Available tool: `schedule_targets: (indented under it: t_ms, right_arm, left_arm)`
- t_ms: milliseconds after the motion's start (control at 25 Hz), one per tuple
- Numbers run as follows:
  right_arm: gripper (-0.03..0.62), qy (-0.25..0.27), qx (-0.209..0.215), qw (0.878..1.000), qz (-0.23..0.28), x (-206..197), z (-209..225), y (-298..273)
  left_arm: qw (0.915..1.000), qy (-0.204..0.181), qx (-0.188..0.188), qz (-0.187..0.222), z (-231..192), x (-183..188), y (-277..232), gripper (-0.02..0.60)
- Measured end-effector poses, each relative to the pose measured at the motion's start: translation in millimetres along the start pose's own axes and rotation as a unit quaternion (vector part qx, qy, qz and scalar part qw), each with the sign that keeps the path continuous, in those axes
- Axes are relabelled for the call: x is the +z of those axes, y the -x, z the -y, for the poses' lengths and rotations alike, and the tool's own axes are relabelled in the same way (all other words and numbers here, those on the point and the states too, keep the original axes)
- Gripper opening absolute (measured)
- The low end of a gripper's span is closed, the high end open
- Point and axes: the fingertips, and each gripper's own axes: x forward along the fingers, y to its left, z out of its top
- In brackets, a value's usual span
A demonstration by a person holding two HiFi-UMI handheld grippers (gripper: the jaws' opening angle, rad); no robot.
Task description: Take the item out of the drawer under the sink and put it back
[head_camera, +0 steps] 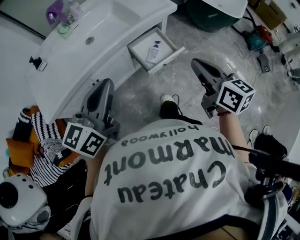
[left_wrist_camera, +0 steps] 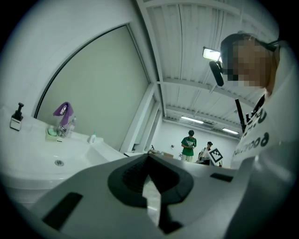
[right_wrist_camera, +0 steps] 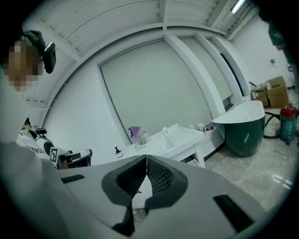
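**Two claws pressed together, one bottle in the one open drawer**

The head view shows two claws held up in front of the person, one in each hand. Each carries one cube with square markers.

The left claw (head_camera: 107, 83) is near the front edge of the white table (head_camera: 61, 79). Its own view shows the jaws pressed together at the tips (left_wrist_camera: 148, 156) with nothing between them.

The right claw (head_camera: 197, 63) hangs over the grey marbled floor (head_camera: 140, 93), to the right of the drawer and apart from it. Its jaws also meet tip to tip (right_wrist_camera: 146, 156) and pinch nothing.

The table holds one sink (head_camera: 108, 21). Below its front, one drawer (head_camera: 166, 59) stands pulled out. In it lies one white bottle (head_camera: 153, 50) with a bluish label, flat on the drawer bottom. Neither claw touches the bottle or the drawer.

At the back of the table, beside the sink, stands one purple thing (head_camera: 55, 10) with a few small items around it that are too small to tell. One black pump bottle (head_camera: 36, 62) stands at the table's left end, well apart from the sink.

The right claw's view shows one dark green tub (right_wrist_camera: 243, 126) beyond the table's far end. The left claw's view shows two people (left_wrist_camera: 188, 144) far back in the room.
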Motion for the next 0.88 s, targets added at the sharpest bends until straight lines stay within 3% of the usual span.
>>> schedule_targets:
  t_ms: [560, 880]
  right_arm:
    - [0.011, 0.013, 0.064, 0.997, -0.049, 55.4, 77.6, -88.0]
    - [0.011, 0.019, 0.108, 0.992, -0.069, 78.7, 103.2, -132.3]
  left_arm:
    - [0.9972, 0.017, 0.070, 0.021, -37.3, 15.8, -90.3, 0.008]
    - [0.9915, 0.021, 0.123, 0.034, -56.9, 22.1, -116.9, 0.008]
